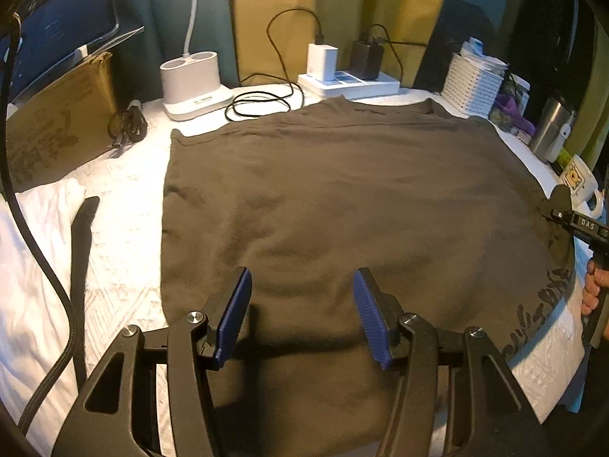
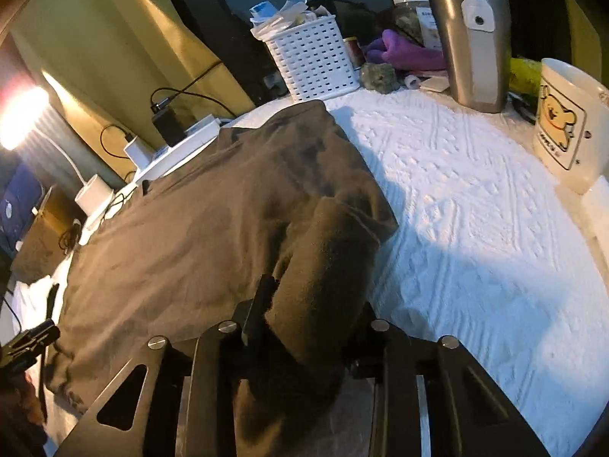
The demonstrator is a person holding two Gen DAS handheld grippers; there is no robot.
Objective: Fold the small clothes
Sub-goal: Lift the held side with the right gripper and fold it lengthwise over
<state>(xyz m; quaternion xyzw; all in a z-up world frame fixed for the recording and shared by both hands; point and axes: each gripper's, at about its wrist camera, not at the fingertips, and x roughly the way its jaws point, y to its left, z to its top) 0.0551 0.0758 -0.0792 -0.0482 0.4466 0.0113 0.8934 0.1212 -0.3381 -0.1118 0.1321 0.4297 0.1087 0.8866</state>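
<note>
A dark brown garment [image 1: 342,198] lies spread flat on the white textured table cover [image 2: 475,198]. My left gripper [image 1: 301,272] hovers over the garment's near edge, its blue pads [image 1: 236,304] wide apart with nothing between them. My right gripper [image 2: 316,297] is at the garment's right edge and is shut on a bunched fold of brown cloth [image 2: 323,266] that rises between its fingers. That cloth hides the right-hand finger. In the left wrist view the right gripper [image 1: 559,205] shows at the far right edge, with a hand [image 1: 593,289] on its grip.
Along the back stand a white basket [image 2: 316,61], a steel tumbler [image 2: 472,38], a bear mug [image 2: 563,122], a power strip with chargers [image 1: 350,83] and a white charging base [image 1: 192,83]. A cardboard box [image 1: 57,122], a white cloth [image 1: 34,259] and a braided cable [image 1: 42,266] are at the left.
</note>
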